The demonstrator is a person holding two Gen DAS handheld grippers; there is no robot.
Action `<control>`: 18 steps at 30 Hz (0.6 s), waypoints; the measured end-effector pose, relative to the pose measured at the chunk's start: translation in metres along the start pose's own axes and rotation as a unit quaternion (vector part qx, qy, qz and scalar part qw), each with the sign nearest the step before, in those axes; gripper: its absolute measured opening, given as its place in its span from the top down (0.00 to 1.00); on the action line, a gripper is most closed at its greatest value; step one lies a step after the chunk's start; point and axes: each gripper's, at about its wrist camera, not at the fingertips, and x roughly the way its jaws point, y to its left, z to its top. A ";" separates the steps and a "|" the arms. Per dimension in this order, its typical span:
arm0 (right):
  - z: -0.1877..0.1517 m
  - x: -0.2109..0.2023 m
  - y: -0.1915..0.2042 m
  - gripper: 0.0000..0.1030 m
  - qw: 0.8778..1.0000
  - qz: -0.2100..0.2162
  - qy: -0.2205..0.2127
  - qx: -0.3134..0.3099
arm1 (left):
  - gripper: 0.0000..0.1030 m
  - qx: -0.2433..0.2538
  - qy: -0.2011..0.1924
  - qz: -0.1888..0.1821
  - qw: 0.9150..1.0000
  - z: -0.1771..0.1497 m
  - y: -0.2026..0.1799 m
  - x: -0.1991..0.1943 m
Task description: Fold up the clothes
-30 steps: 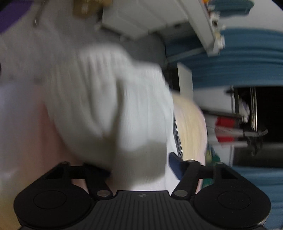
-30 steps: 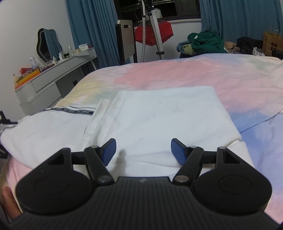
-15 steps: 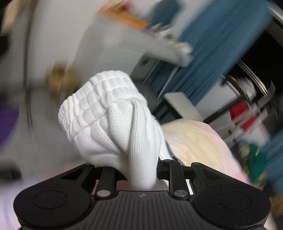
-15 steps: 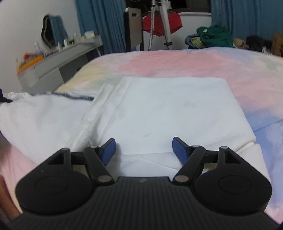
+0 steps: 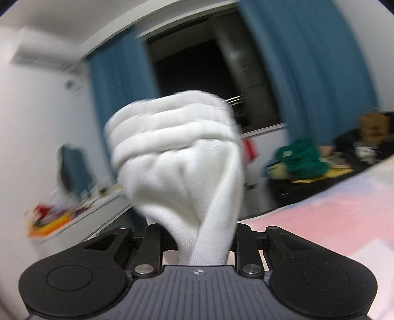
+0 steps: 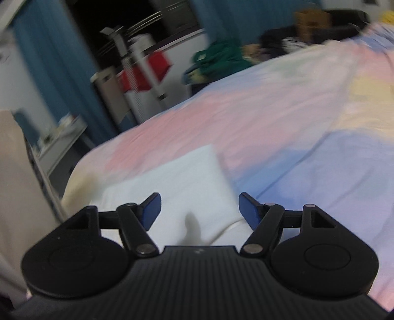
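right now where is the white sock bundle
In the left wrist view the white sock bundle is centre frame, clamped in the left gripper and raised above the bed.

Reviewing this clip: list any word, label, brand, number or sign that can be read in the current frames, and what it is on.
No readable text in either view.
Left gripper body: a small round emblem by the fingers, not lettering.
Right gripper body: a similar small mark, too blurred to read.
Brown box at the back: dark markings, too blurred to read.
White ribbed garment, folded white garment and bedspread: no print visible.
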 end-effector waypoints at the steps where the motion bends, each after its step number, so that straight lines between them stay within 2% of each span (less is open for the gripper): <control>1: 0.004 -0.002 -0.008 0.30 1.000 -0.005 -0.006 0.016 | 0.78 0.017 -0.007 -0.013 1.000 0.001 -0.024 -0.003; 5: 0.014 -0.008 -0.039 0.29 0.997 -0.017 -0.025 0.075 | 0.78 0.083 -0.037 -0.064 0.994 0.006 -0.118 -0.017; 11: 0.018 -0.011 -0.070 0.28 0.988 -0.017 -0.039 0.147 | 0.78 0.167 -0.024 -0.090 0.982 -0.054 -0.212 -0.021; 14: 0.017 -0.008 -0.077 0.28 0.985 0.006 -0.033 0.171 | 0.76 0.190 -0.034 -0.087 0.977 -0.066 -0.223 -0.020; 17: 0.017 -0.002 -0.078 0.28 0.982 0.037 -0.025 0.185 | 0.62 0.215 -0.028 -0.093 0.972 -0.073 -0.212 -0.017; 18: 0.017 0.001 -0.076 0.28 0.981 0.047 -0.023 0.187 | 0.50 0.224 -0.024 -0.094 0.970 -0.078 -0.205 -0.017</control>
